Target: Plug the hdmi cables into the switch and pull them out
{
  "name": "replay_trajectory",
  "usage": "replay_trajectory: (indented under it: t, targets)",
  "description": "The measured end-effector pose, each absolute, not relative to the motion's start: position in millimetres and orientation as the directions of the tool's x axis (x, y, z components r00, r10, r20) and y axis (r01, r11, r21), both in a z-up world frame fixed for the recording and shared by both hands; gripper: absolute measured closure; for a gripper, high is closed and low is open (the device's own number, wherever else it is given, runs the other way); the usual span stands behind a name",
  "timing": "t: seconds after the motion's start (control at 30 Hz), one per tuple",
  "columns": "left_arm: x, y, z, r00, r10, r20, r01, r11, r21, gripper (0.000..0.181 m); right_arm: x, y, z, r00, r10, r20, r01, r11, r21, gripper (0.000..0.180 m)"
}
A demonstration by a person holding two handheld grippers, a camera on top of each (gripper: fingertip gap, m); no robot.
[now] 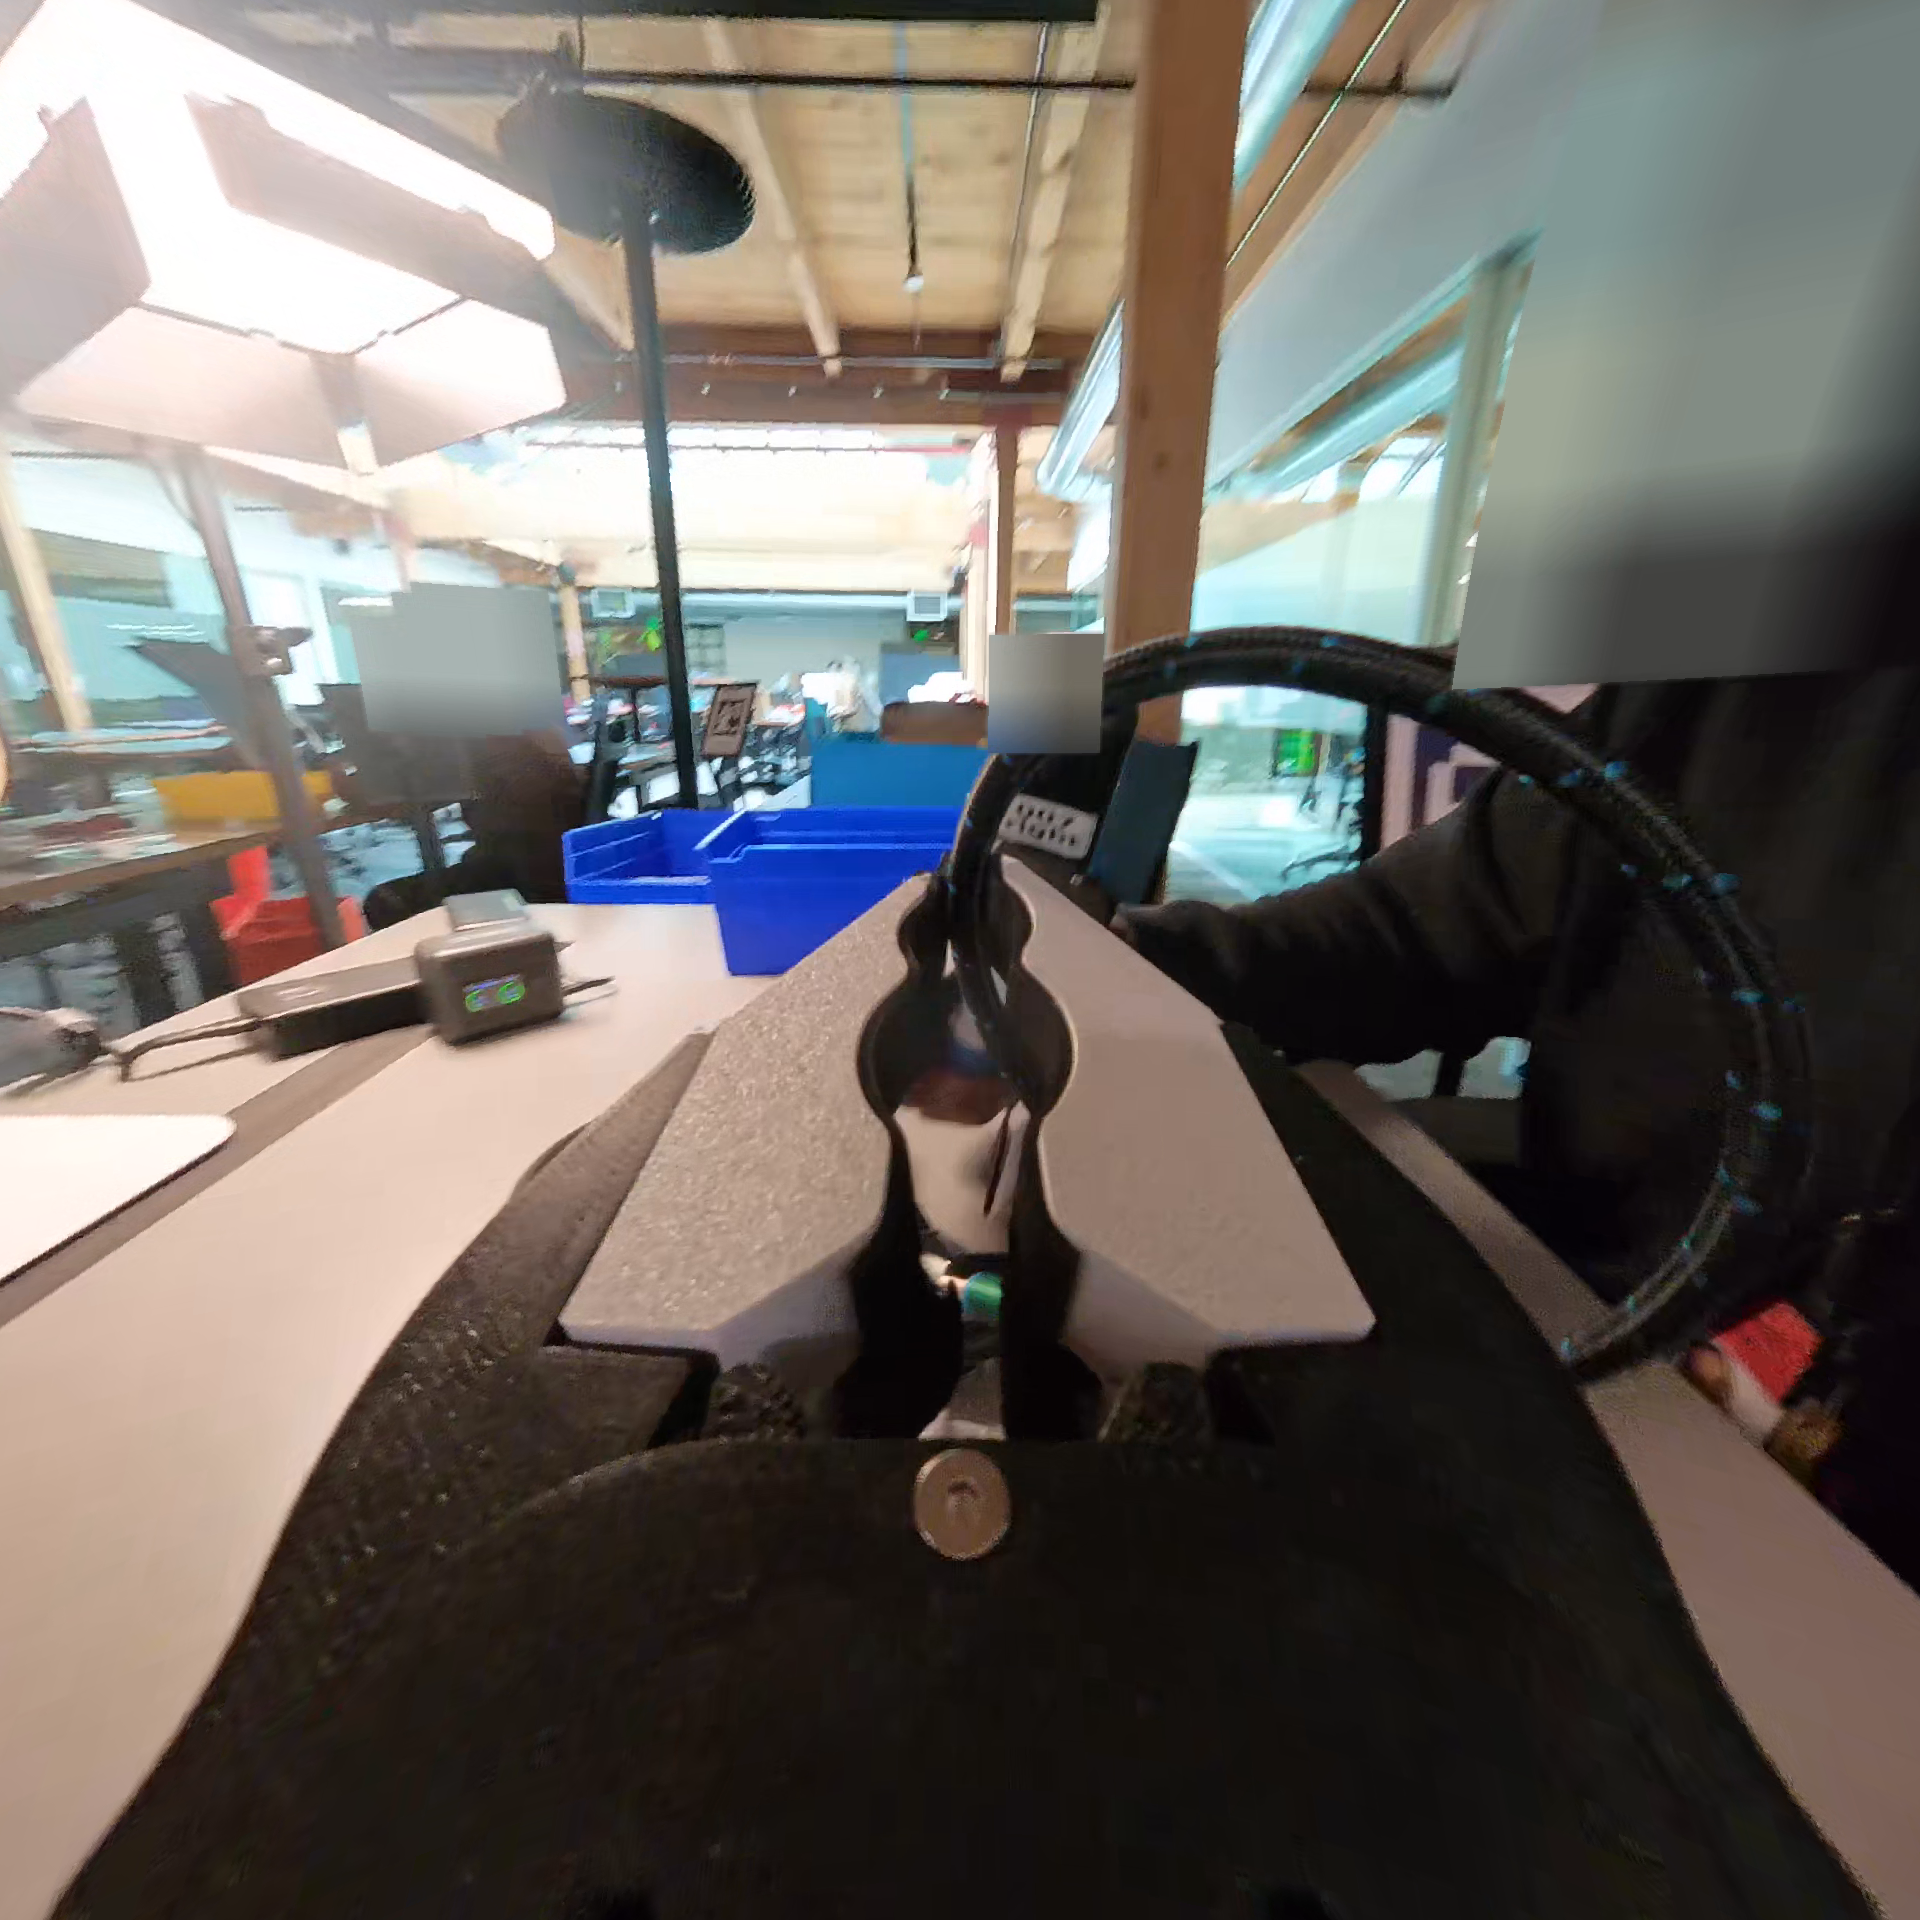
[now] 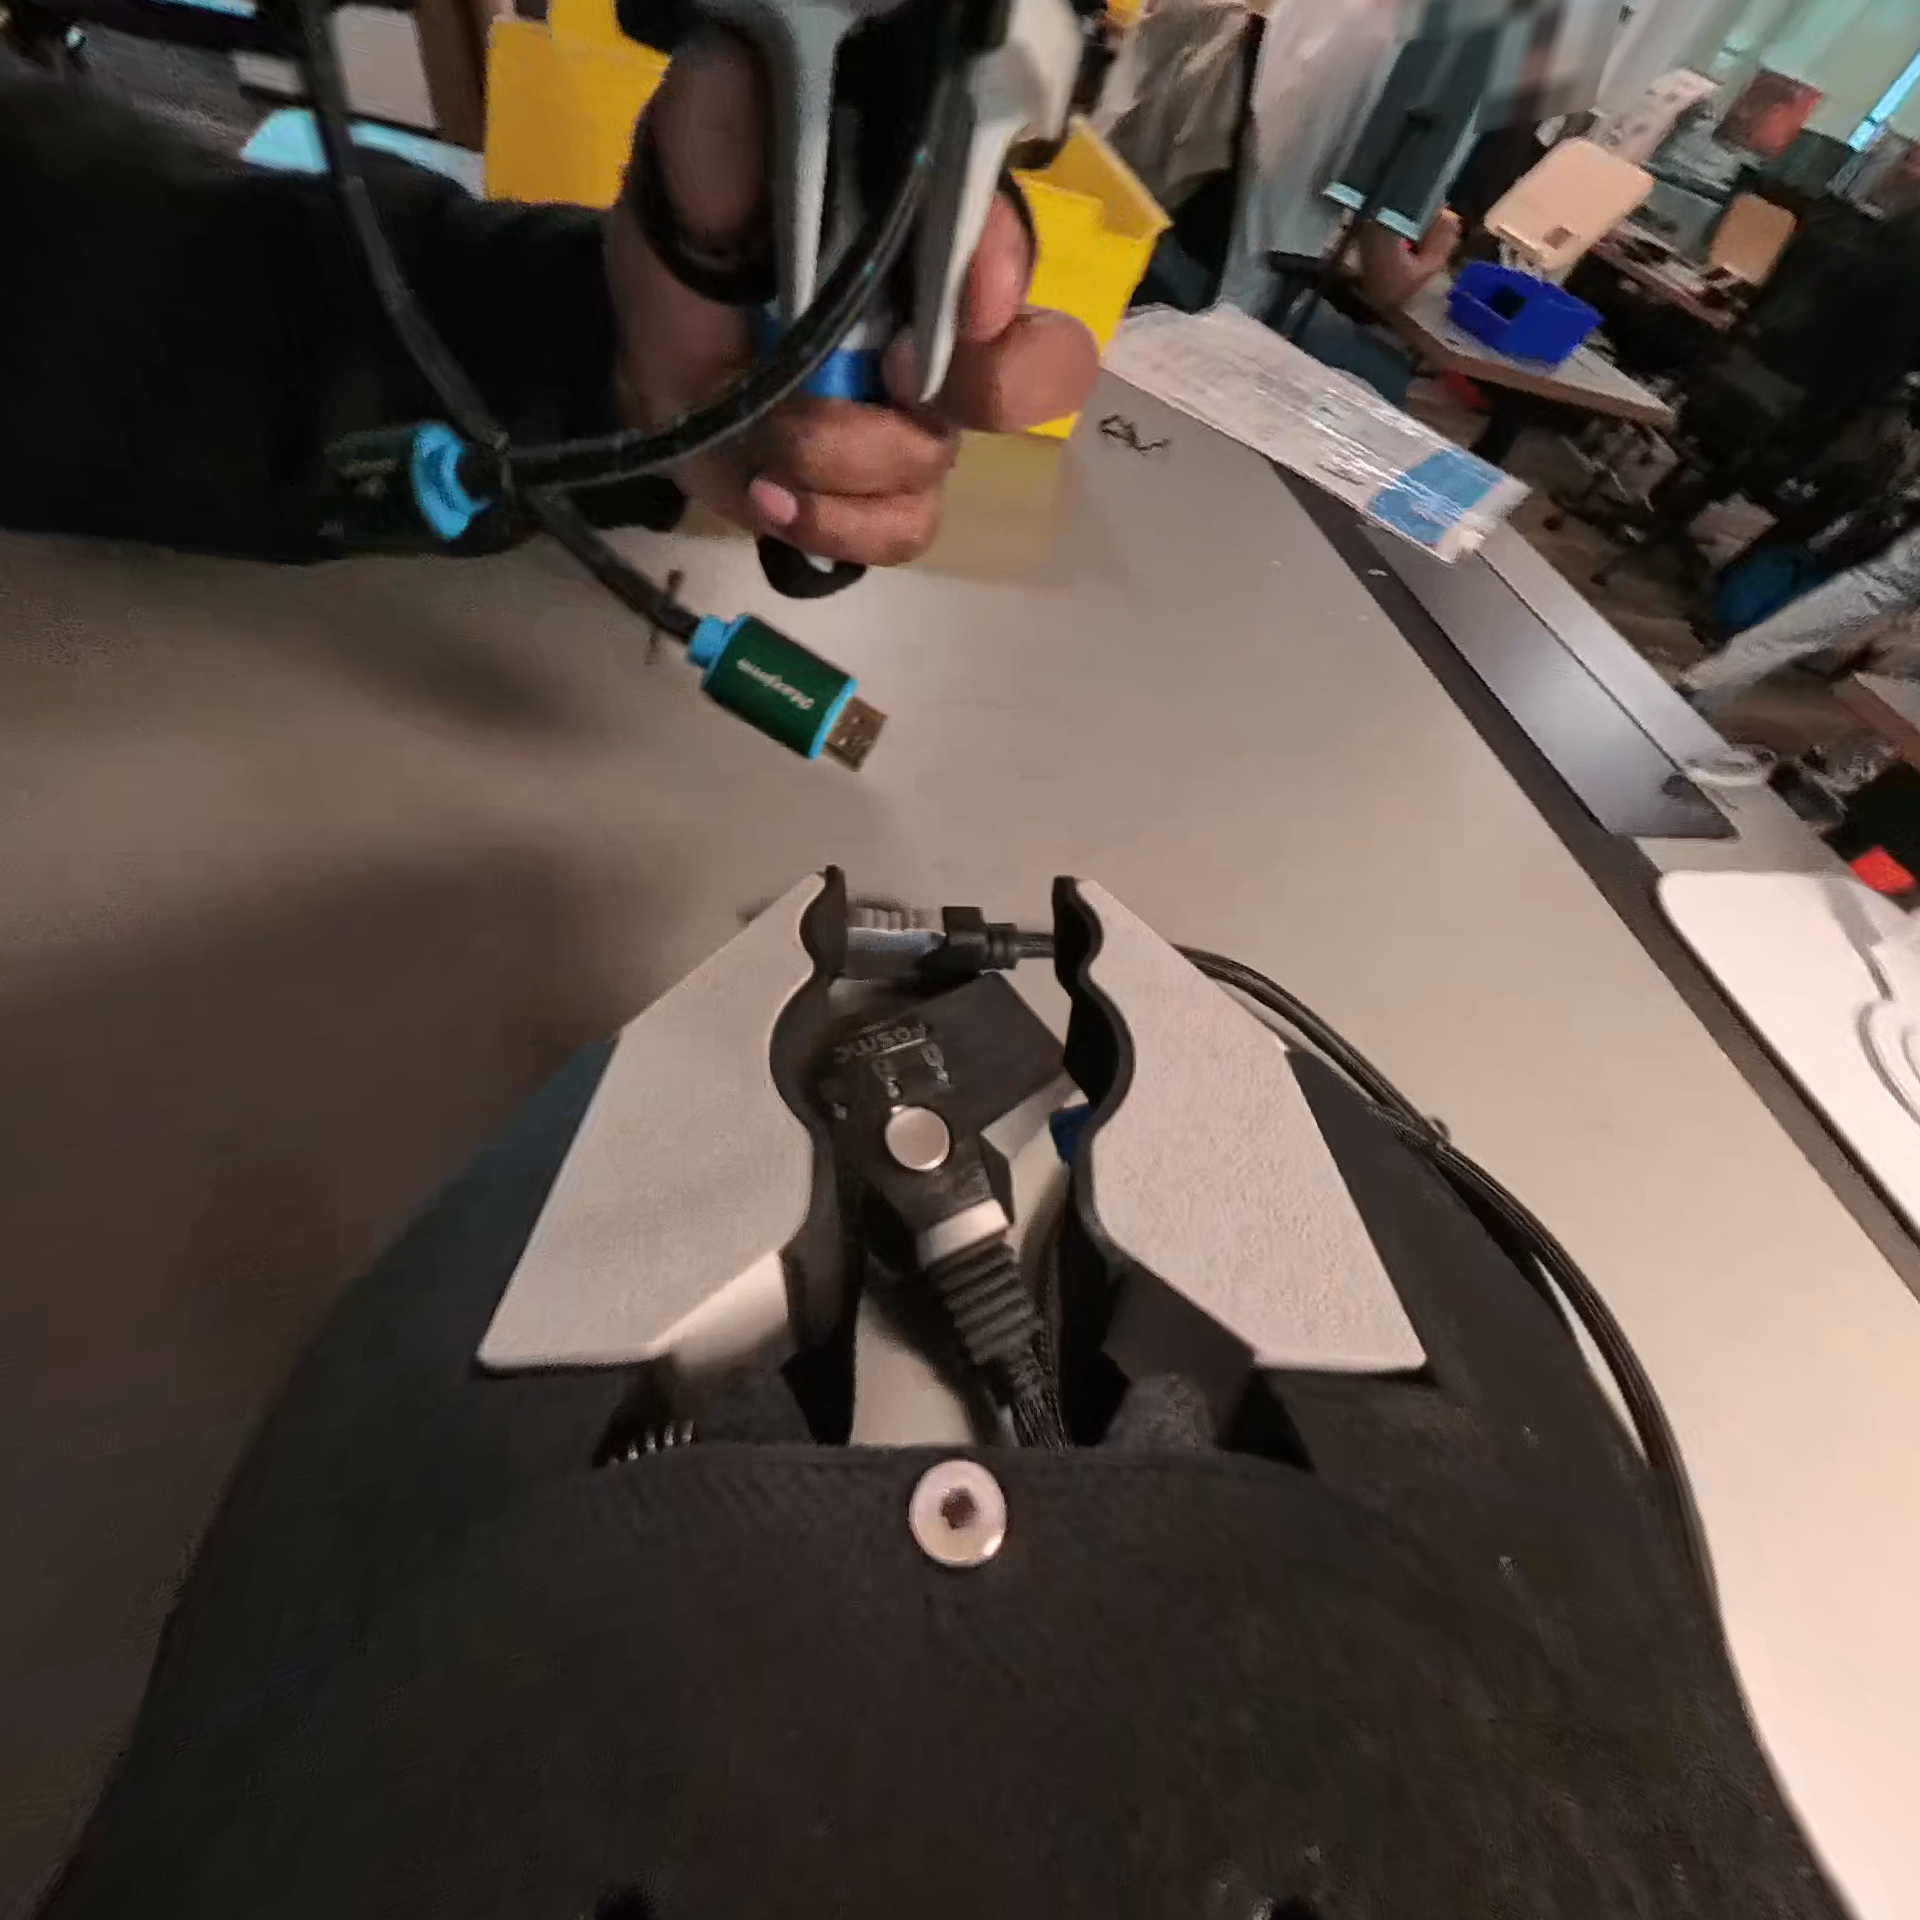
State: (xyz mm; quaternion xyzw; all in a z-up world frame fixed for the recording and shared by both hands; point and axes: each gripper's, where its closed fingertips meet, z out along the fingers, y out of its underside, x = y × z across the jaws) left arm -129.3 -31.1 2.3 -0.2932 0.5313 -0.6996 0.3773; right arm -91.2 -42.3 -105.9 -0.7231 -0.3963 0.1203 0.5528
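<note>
My left gripper (image 1: 968,896) is shut on a black braided HDMI cable (image 1: 1714,935) that loops up and round to the right. It also shows in the right wrist view (image 2: 883,208), held by a hand above the table, with the cable's green plug (image 2: 790,691) hanging free just over the tabletop. A second plug with a blue collar (image 2: 442,488) hangs by the dark sleeve. My right gripper (image 2: 945,894) holds the black HDMI switch (image 2: 935,1081) askew between its jaws. One cable enters the switch's near end and a small black plug (image 2: 961,940) sits at its far end.
On the grey table (image 2: 1143,727) are a yellow bin (image 2: 1081,239), a plastic packet (image 2: 1320,426) and a white pad (image 2: 1808,997). Blue bins (image 1: 831,883) and a grey charger (image 1: 488,982) stand at the far side. A person in a dark sleeve (image 1: 1403,966) is at the right.
</note>
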Motion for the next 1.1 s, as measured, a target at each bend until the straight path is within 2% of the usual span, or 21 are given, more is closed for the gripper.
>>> replay_trajectory:
  t: [0.27,0.53,0.6,0.63,0.7,0.83,0.93,1.0,1.1]
  targets:
    - [-123,-52,6,-0.646,-0.758,0.086,0.214,-0.288,-0.933,0.174,-108,-59,-114,0.582,0.694,0.424,0.525,0.076,-0.847,0.13]
    - [-105,-60,-3,-0.652,-0.734,0.19,0.163,-0.38,-0.91,0.174,-119,-64,-113,0.532,0.623,0.574,0.605,0.195,-0.772,0.126]
    - [-98,-56,-6,-0.623,-0.748,0.227,0.155,-0.403,-0.902,0.174,-121,-64,-116,0.519,0.604,0.605,0.627,0.212,-0.749,0.134]
    - [-95,-52,-8,-0.601,-0.76,0.249,0.154,-0.415,-0.897,0.174,-120,-62,-115,0.52,0.588,0.619,0.635,0.218,-0.741,0.147]
    - [-85,-35,-15,-0.515,-0.796,0.319,0.139,-0.445,-0.885,0.174,-117,-61,-115,0.53,0.581,0.618,0.636,0.209,-0.742,0.153]
    - [-74,15,-45,-0.268,-0.821,0.504,0.051,-0.535,-0.844,0.169,-108,-60,-105,0.631,0.638,0.441,0.492,0.11,-0.864,0.156]
    - [-73,30,-66,-0.182,-0.793,0.582,-0.056,-0.582,-0.811,0.155,-100,-56,-90,0.712,0.653,0.26,0.328,0.019,-0.945,0.158]
    - [-73,34,-84,-0.108,-0.774,0.624,-0.156,-0.607,-0.78,0.152,-91,-50,-83,0.763,0.636,0.118,0.202,-0.06,-0.978,0.166]
    - [-76,39,-116,0.029,-0.766,0.642,-0.3,-0.619,-0.726,0.148,-79,-45,-79,0.773,0.623,-0.116,0.002,-0.184,-0.983,0.167]
